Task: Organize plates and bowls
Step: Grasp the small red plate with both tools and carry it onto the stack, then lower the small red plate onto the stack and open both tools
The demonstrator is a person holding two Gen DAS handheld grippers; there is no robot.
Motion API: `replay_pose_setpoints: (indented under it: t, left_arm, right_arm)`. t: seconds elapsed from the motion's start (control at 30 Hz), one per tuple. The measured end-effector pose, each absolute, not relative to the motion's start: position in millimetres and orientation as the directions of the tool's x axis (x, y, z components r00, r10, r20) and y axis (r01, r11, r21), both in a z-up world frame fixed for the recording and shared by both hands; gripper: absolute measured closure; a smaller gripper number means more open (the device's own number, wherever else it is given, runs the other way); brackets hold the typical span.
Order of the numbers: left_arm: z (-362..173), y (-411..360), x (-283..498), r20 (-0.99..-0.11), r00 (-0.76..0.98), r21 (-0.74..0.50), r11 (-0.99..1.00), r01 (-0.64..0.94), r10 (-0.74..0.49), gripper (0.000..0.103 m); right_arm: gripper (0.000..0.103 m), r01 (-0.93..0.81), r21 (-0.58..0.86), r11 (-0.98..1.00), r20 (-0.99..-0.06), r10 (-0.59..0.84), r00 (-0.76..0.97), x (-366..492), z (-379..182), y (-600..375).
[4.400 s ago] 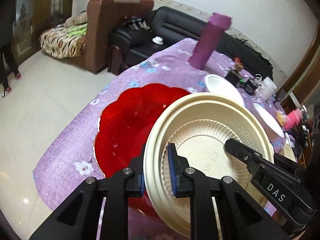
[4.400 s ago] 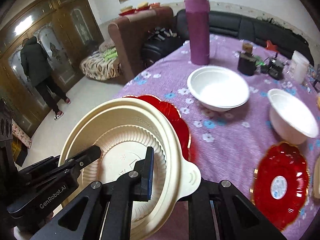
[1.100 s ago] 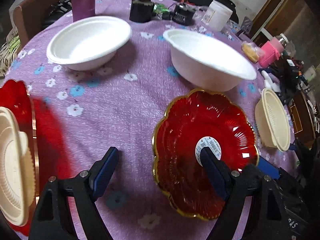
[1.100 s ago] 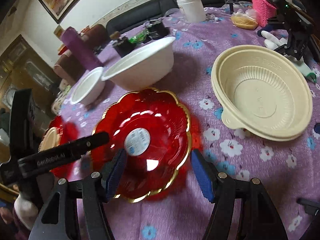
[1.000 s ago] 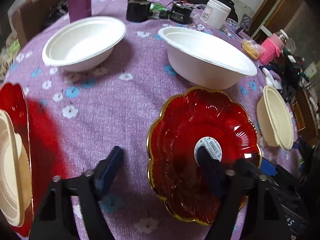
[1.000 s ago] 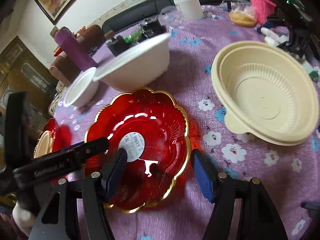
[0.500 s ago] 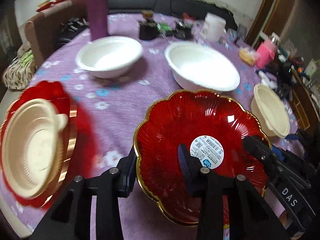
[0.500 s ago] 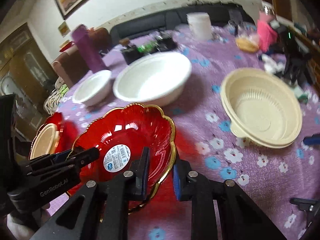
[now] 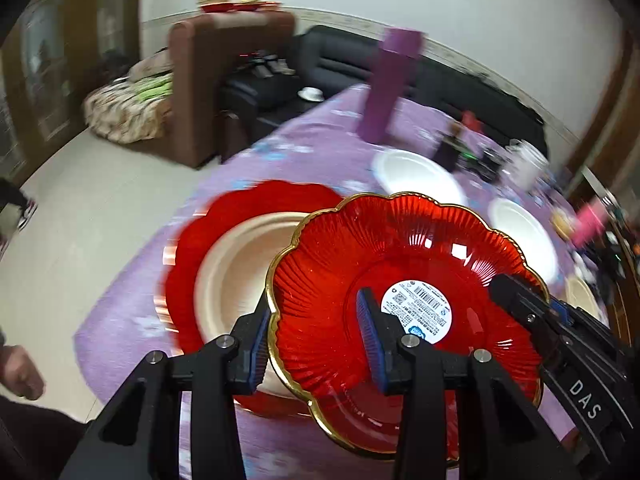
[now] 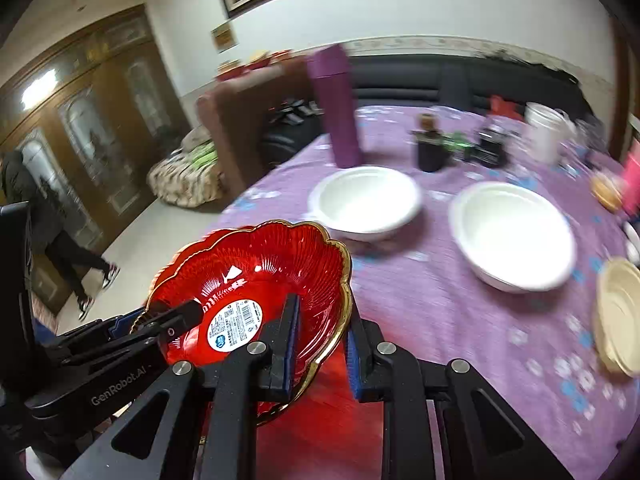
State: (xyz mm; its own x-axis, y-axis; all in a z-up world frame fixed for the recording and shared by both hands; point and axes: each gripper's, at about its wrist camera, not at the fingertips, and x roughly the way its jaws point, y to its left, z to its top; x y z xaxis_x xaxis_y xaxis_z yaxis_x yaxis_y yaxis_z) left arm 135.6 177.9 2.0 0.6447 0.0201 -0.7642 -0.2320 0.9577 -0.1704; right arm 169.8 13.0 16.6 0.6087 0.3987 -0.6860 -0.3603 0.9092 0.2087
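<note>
A red scalloped plate (image 9: pixel 400 256) with a gold rim and a white sticker hangs tilted above the purple tablecloth. My left gripper (image 9: pixel 314 344) is shut on its left rim and my right gripper (image 10: pixel 320 344) is shut on its right rim (image 10: pixel 340 280). Each gripper shows in the other's view: the right one (image 9: pixel 556 336) and the left one (image 10: pixel 160 320). Under and to the left of the held plate lies a second red plate (image 9: pixel 188 248) with a cream bowl (image 9: pixel 236 268) in it. Two white bowls (image 10: pixel 368 200) (image 10: pixel 516 236) and another cream bowl (image 10: pixel 620 316) stand further right.
A tall purple flask (image 10: pixel 336 108), dark jars and a white tub (image 10: pixel 544 132) crowd the far side of the table. The table edge (image 9: pixel 132 276) drops to tiled floor on the left. Sofas stand beyond. A person (image 10: pixel 40 216) walks by the wooden doors.
Both grippers have closed on the red plate's opposite rims, lifted it off the cloth and carried it left, over the red plate that holds the cream bowl.
</note>
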Motion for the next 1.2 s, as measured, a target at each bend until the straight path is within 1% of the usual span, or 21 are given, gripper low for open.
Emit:
replay_pose_setpoints:
  t: [0.17, 0.37, 0.43, 0.5, 0.53, 0.57, 0.6, 0.63, 0.67, 0.73, 0.77, 0.8, 0.9, 0.97, 1.0, 1.07, 1.2]
  left_arm:
    - [-14, 213, 142, -0.768, 0.631, -0.127, 0.940, -0.317, 0.109, 0.065]
    - [-28, 221, 148, -0.773, 0.614, -0.070, 0.940, -0.335, 0.162, 0.065]
    - [-27, 218, 147, -0.768, 0.616, -0.052, 0.942, -0.333, 0.175, 0.061]
    - [-25, 216, 146, -0.758, 0.625, -0.038, 0.944, -0.329, 0.187, 0.054]
    - [-22, 214, 144, -0.750, 0.631, -0.031, 0.943, -0.331, 0.196, 0.052]
    - [-21, 215, 142, -0.746, 0.636, -0.032, 0.943, -0.330, 0.197, 0.047]
    - [-19, 215, 139, -0.741, 0.642, -0.037, 0.943, -0.331, 0.196, 0.044]
    - [-17, 215, 137, -0.735, 0.646, -0.036, 0.940, -0.340, 0.206, 0.044]
    - [-15, 215, 133, -0.730, 0.649, -0.034, 0.936, -0.350, 0.216, 0.043]
    - [-10, 216, 126, -0.719, 0.656, -0.037, 0.930, -0.365, 0.229, 0.043]
    - [-8, 216, 122, -0.713, 0.659, -0.034, 0.927, -0.374, 0.240, 0.041]
    - [-5, 216, 117, -0.705, 0.662, -0.028, 0.923, -0.384, 0.255, 0.037]
    - [5, 213, 102, -0.670, 0.675, -0.001, 0.909, -0.417, 0.309, 0.029]
    - [13, 206, 90, -0.642, 0.683, 0.027, 0.900, -0.436, 0.350, 0.026]
    - [15, 204, 88, -0.633, 0.685, 0.034, 0.897, -0.440, 0.360, 0.023]
    - [21, 196, 79, -0.613, 0.693, 0.052, 0.894, -0.444, 0.380, 0.022]
    - [29, 178, 70, -0.592, 0.711, 0.076, 0.905, -0.419, 0.379, 0.022]
  right_arm:
    - [0.080, -0.418, 0.190, 0.888, -0.711, 0.418, 0.565, 185, 0, 60]
    - [0.080, -0.425, 0.127, 0.896, -0.753, 0.366, 0.547, 201, -27, 83]
    - [0.079, -0.424, 0.103, 0.900, -0.755, 0.348, 0.555, 202, -31, 83]
    - [0.078, -0.412, 0.068, 0.909, -0.752, 0.318, 0.577, 201, -35, 82]
    - [0.073, -0.409, 0.060, 0.910, -0.753, 0.310, 0.580, 201, -34, 84]
    - [0.066, -0.413, 0.059, 0.909, -0.753, 0.312, 0.579, 202, -35, 85]
    - [0.060, -0.418, 0.064, 0.906, -0.751, 0.320, 0.578, 201, -35, 85]
    - [0.049, -0.419, 0.065, 0.906, -0.749, 0.322, 0.580, 201, -34, 85]
    - [0.046, -0.415, 0.061, 0.908, -0.741, 0.319, 0.590, 200, -33, 85]
    - [0.041, -0.418, 0.060, 0.907, -0.723, 0.328, 0.608, 197, -29, 84]
    - [0.037, -0.421, 0.060, 0.905, -0.716, 0.333, 0.614, 195, -27, 83]
    - [0.036, -0.422, 0.060, 0.904, -0.707, 0.337, 0.621, 192, -24, 82]
    - [0.031, -0.423, 0.057, 0.904, -0.680, 0.346, 0.647, 180, -14, 77]
    - [0.023, -0.423, 0.062, 0.904, -0.662, 0.354, 0.660, 170, -7, 71]
    - [0.021, -0.422, 0.068, 0.904, -0.653, 0.360, 0.666, 164, -3, 65]
    - [0.017, -0.414, 0.080, 0.907, -0.639, 0.365, 0.676, 153, 2, 54]
    - [0.016, -0.393, 0.101, 0.914, -0.632, 0.364, 0.684, 137, 6, 34]
